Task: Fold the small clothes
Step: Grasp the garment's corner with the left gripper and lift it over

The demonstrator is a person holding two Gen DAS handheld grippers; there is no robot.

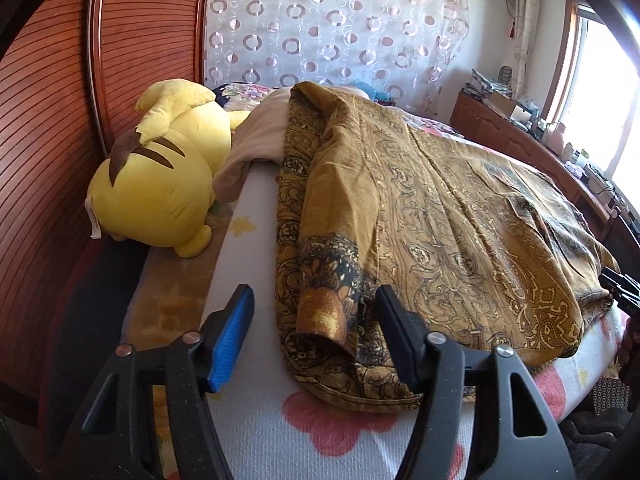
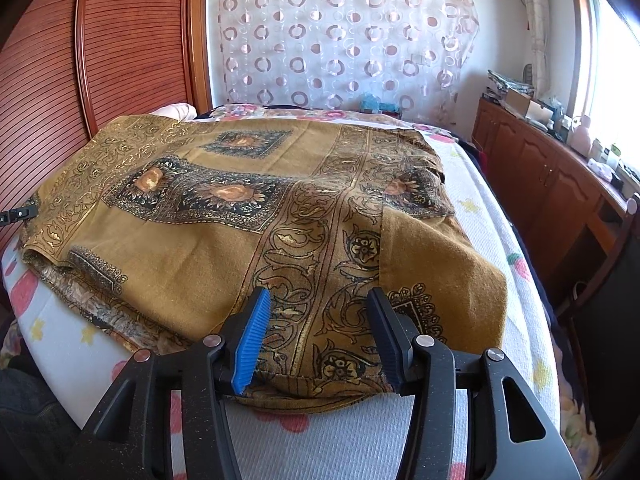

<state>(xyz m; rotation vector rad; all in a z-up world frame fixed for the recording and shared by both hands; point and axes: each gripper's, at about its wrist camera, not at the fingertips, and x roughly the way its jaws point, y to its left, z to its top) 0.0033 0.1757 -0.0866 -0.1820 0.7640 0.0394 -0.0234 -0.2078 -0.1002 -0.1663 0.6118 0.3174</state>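
garment: the mustard paisley-printed garment [image 1: 440, 216] lies spread across the bed [image 1: 320, 420], one sleeve already turned in along its left side, its near hem close to the bed's edge.
left hand-held gripper: my left hand-held gripper [image 1: 316, 344] has its jaws apart, one on each side of the folded sleeve cuff at the hem corner; the pads do not press the cloth.
right hand-held gripper: my right hand-held gripper [image 2: 318, 336] also stands apart, straddling the hem on the other side; cloth lies between the pads, but I see no pinch.
step: I judge I am lining up both hem corners for a lengthwise fold, bottom towards collar.
next move: both jaws need to close on the hem through all layers, then lift evenly so the sleeve stays tucked.
surroundings: a yellow plush toy [image 1: 160, 176] rests by the wooden headboard [image 1: 48, 120]; a circle-patterned curtain [image 2: 340, 40] hangs behind.
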